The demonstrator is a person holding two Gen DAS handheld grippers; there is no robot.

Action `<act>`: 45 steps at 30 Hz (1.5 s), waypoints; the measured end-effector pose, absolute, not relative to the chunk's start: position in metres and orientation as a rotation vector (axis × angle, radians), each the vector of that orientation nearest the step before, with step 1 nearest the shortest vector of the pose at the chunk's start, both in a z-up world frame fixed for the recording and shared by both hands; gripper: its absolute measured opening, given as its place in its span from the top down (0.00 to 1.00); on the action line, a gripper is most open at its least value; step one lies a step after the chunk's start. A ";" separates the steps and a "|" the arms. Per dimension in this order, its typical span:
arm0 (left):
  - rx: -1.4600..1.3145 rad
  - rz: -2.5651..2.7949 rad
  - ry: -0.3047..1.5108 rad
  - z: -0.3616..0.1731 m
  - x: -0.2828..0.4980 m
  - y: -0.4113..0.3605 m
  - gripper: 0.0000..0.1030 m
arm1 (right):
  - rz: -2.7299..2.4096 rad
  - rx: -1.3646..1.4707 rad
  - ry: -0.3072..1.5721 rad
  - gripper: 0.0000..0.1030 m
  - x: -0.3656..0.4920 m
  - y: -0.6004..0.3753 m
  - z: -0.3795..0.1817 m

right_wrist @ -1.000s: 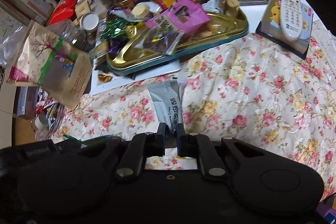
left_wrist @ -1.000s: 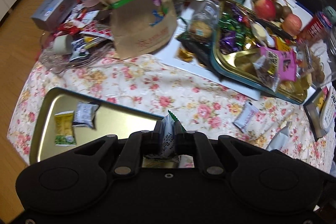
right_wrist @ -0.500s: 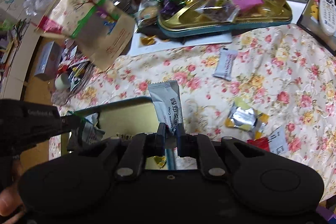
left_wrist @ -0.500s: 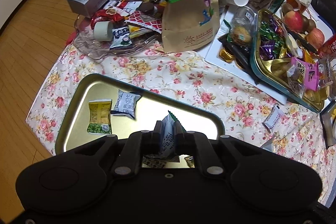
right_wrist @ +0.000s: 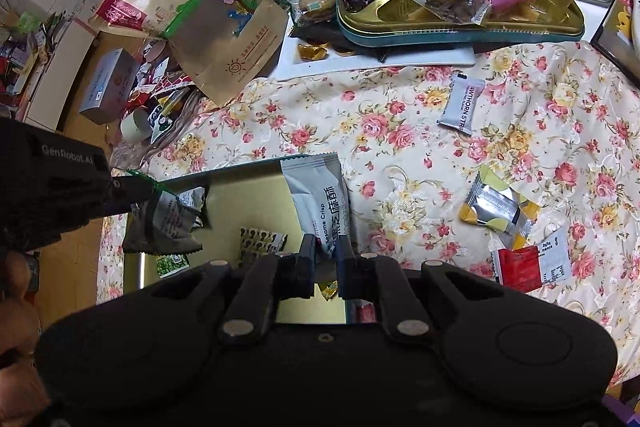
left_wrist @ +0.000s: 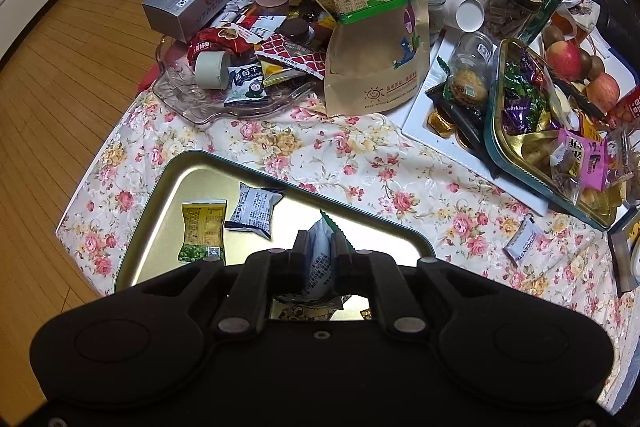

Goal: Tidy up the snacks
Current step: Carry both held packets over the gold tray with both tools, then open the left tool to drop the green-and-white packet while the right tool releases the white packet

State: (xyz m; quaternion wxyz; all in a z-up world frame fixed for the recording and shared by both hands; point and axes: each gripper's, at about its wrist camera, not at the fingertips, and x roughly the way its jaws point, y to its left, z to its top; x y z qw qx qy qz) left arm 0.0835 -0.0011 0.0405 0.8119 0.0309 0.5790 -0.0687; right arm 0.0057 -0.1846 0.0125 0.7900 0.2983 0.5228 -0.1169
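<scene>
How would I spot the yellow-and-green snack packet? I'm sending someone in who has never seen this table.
Find the empty-looking gold tray at the near edge of the floral tablecloth. Two small packets lie flat in it side by side. The yellow-and-green packet is the left one, mustard yellow above and green below, while its neighbour, the grey-and-black packet, has no yellow.

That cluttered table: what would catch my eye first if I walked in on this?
Probably the two black grippers, each pinching a snack over the shiny gold tray near the table's edge: the left gripper with a crumpled white packet, its jaws opening, the right gripper with a grey sesame crisp packet. Behind stands a tall brown paper snack bag, with a heaped candy tray to its right.
</scene>
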 end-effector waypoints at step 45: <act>0.074 -0.136 1.290 0.033 0.084 -0.004 0.79 | -0.098 0.526 1.245 0.70 0.013 -0.155 0.013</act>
